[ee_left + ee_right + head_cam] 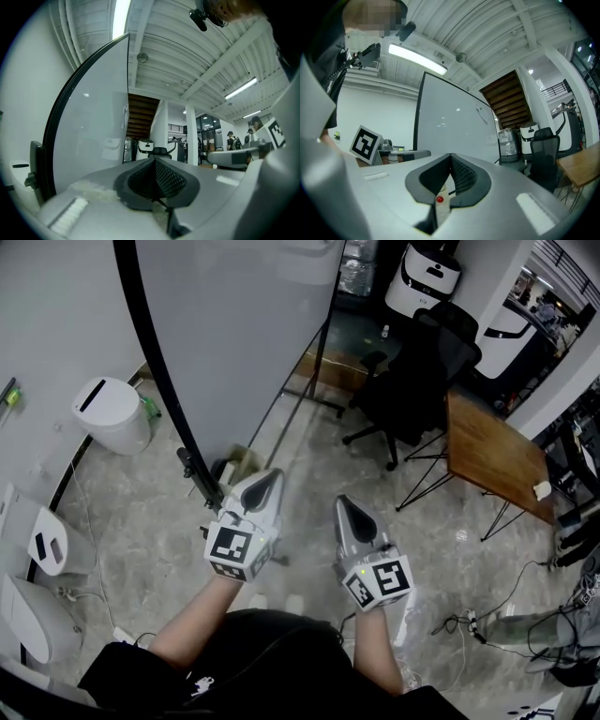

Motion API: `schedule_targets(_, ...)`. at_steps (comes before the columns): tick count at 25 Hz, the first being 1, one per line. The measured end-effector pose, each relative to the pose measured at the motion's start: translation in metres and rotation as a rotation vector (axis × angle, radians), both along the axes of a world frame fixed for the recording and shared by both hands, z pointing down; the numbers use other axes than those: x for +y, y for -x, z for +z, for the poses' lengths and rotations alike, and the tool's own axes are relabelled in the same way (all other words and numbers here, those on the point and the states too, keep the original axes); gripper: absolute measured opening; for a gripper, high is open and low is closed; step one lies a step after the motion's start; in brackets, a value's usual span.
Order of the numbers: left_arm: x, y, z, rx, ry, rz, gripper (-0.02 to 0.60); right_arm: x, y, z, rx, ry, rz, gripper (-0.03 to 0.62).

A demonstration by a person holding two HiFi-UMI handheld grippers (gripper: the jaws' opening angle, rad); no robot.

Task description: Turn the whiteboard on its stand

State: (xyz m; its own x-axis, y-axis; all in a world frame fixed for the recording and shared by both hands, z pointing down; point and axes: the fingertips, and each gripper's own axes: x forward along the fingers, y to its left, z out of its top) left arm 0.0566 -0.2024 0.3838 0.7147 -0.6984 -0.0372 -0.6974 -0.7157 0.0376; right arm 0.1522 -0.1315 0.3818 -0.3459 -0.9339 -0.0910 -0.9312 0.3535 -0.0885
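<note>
The whiteboard [234, 324] is a big pale panel in a black frame, tilted on its black stand [317, 362]. In the head view its frame edge sweeps down to a clamp knob [190, 465]. My left gripper [267, 482] sits just right of that lower frame edge, shut with nothing between the jaws. In the left gripper view the board [89, 136] fills the left side beyond the left gripper [153, 161]. My right gripper [345, 505] is beside it, off the board, and shut on nothing. The right gripper view shows the right gripper [450, 157] facing the board [450, 122].
A black office chair [412, 381] and a wooden table [492, 456] stand to the right of the board. A white bin [112, 413] and white devices [42, 545] line the left wall. Cables [469, 620] lie on the floor at right. White robots [422, 277] are parked at the back.
</note>
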Motion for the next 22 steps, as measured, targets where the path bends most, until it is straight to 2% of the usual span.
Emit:
schedule_targets(6, -0.006, -0.006, 0.006, -0.011, 0.016, 0.020, 0.005, -0.004, -0.003, 0.004, 0.008, 0.014, 0.015, 0.008)
schedule_targets(10, -0.009, -0.001, 0.015, -0.012, 0.040, 0.023, 0.004, -0.008, -0.005, 0.006, 0.022, 0.021, 0.027, 0.009)
schedule_targets(22, -0.014, 0.017, 0.016, -0.003, 0.038, 0.008, 0.005, -0.019, 0.000, 0.003, 0.030, 0.015, 0.017, 0.008)
